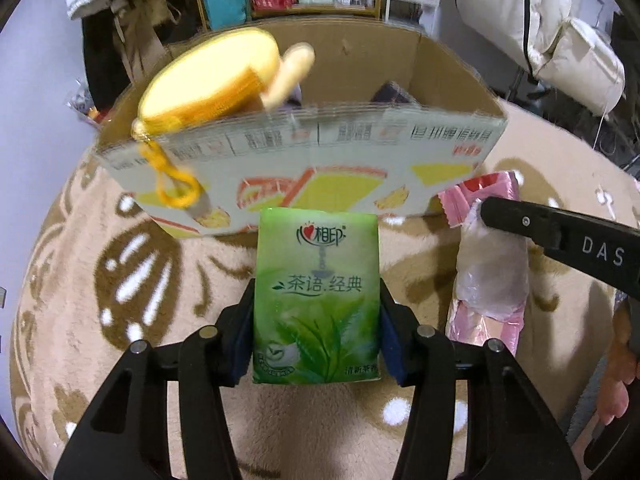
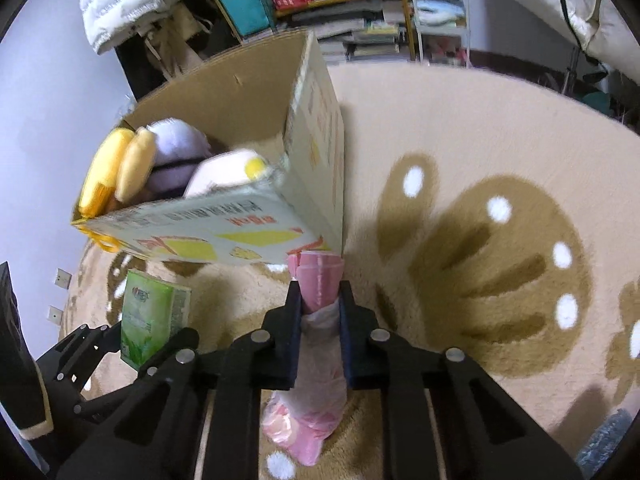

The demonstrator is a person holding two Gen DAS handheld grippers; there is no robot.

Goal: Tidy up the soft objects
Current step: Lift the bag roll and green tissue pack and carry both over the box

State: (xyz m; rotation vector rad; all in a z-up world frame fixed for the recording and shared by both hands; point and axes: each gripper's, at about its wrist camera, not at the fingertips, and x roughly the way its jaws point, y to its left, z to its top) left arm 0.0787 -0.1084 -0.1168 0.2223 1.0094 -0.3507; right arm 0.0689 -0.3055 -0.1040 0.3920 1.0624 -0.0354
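Trouble looked likely: left tongs squeezing the tissue pack, right tongs clamping the pink packet, both low against the cardboard box wall, could've snagged its rim.

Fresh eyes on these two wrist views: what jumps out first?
The green tissue pack, clamped in the left gripper just before the cardboard box. Then the pink wrapped bundle pinched by the right gripper at the box's corner. A yellow plush sits on the rim.
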